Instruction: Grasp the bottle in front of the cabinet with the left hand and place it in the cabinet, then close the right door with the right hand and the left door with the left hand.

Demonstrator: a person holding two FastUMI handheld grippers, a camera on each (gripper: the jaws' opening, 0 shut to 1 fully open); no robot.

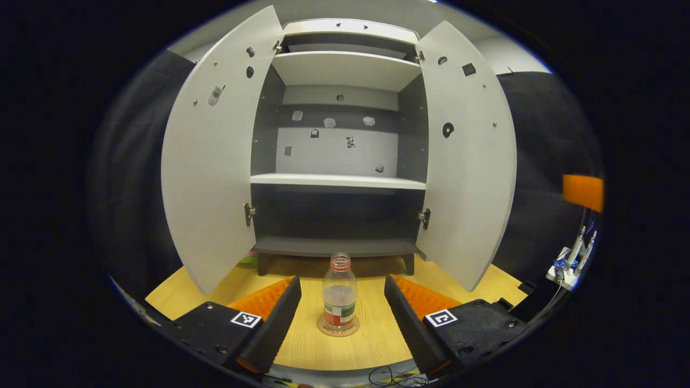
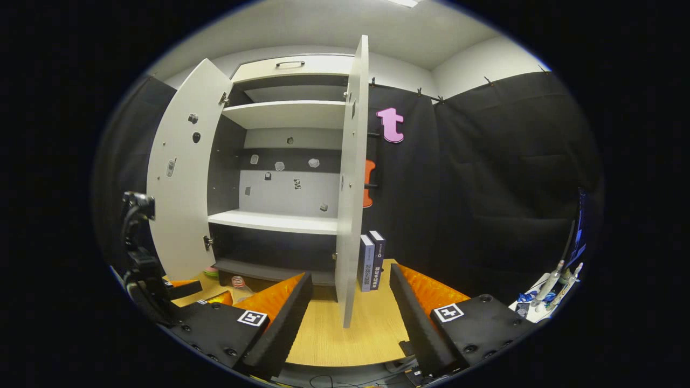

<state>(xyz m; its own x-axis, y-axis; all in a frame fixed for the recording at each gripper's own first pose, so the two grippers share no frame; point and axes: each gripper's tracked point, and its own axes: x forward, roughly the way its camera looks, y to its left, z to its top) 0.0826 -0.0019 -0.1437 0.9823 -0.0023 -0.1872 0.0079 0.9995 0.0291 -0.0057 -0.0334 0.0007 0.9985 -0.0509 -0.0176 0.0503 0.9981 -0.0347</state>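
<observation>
One clear, red-capped bottle (image 1: 339, 293), upright.

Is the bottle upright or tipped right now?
Upright: the bottle stands on its base on the table, cap up, before the cabinet.

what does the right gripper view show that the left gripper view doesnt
Right gripper view: two books standing beside the cabinet, right of the right door, seen edge-on.

Left gripper view: the whole bottle upright on a coaster on the table, between the open left hand-held gripper fingers.

Both: the cabinet with both doors open, its shelves bare, and each hand-held gripper open.
</observation>
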